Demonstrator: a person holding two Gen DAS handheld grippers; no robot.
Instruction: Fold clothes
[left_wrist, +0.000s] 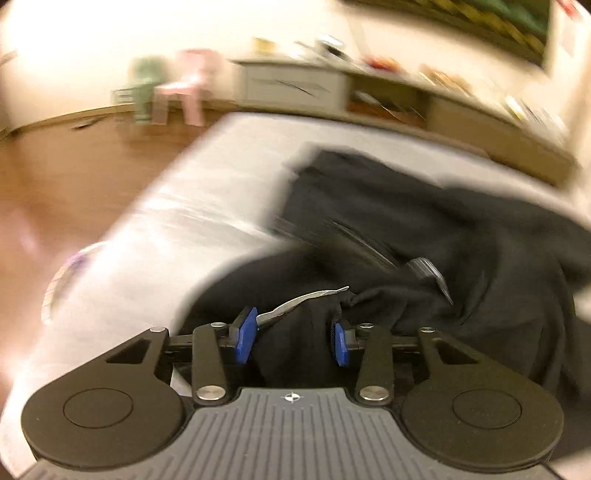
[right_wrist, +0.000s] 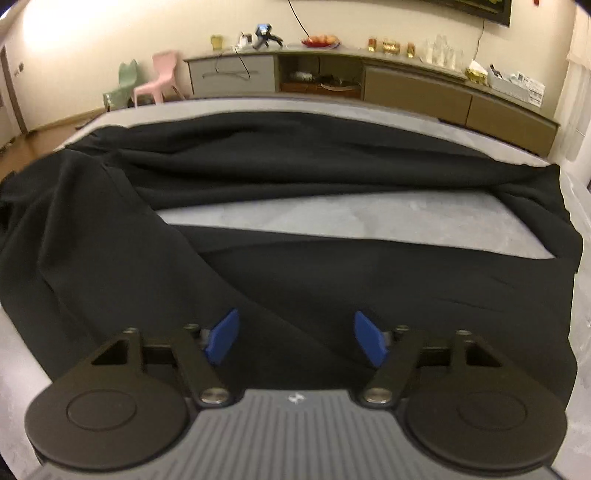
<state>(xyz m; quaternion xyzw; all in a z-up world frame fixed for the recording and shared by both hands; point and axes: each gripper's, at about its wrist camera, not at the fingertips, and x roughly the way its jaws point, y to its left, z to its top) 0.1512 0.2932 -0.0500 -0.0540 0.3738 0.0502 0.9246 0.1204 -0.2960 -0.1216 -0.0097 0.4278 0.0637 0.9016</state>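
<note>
A bunched fold of the black garment (left_wrist: 388, 229) is pinched in the left gripper (left_wrist: 293, 338); right gripper (right_wrist: 295, 341) is held agape just above it, the cloth stretched crosswise ahead.

Cream walls (right_wrist: 92, 33), wood floor (left_wrist: 74, 166), long sideboard (right_wrist: 406, 88), two plastic chairs (right_wrist: 159, 77).

The black garment (right_wrist: 295, 166) is soft matt cloth, the grey table (right_wrist: 332, 221) under it looks matt and faintly rough, the floor (left_wrist: 74, 177) is smooth wood, and the pink chair (right_wrist: 157, 79) glossy plastic.
</note>
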